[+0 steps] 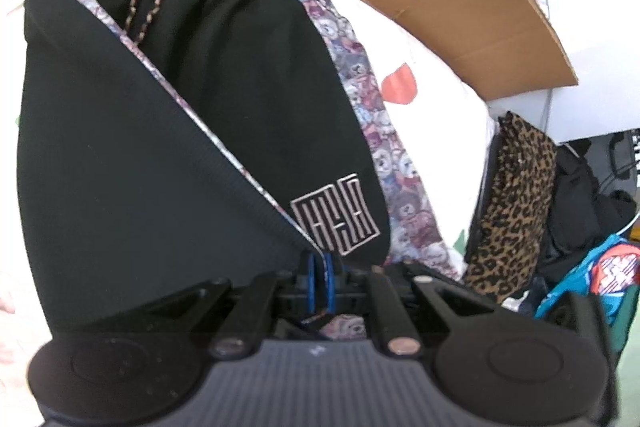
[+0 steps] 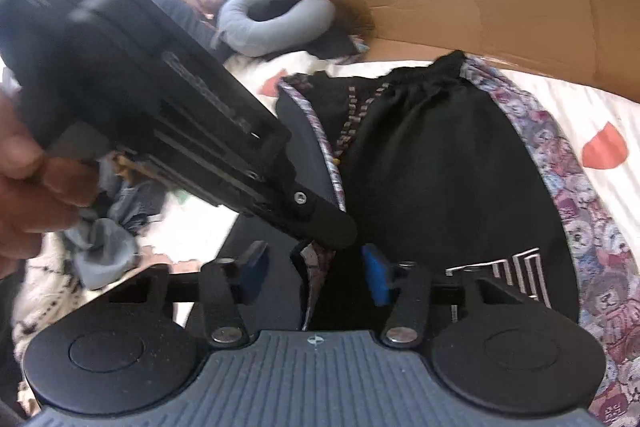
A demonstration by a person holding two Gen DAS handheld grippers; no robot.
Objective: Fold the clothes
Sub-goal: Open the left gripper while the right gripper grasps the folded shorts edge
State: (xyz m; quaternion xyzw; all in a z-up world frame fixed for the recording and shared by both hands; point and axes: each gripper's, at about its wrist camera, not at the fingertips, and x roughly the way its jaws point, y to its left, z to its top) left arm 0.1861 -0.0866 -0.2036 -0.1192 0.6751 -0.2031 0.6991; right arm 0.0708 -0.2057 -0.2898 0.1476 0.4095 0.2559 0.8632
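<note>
Your left tongs (image 1: 319,281) pinch the folded-over hem of the black shorts (image 1: 240,99), spread on the white bedsheet (image 1: 432,99). Your right tongs (image 2: 316,277) gape around that same hem, pads clear.

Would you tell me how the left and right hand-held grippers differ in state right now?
The left hand-held gripper is shut, its blue pads pinching the shorts' folded hem; the right hand-held gripper stands open, pads apart, the hem between them unpinched. The left one crosses the right wrist view. Both point at the same hem corner.
</note>
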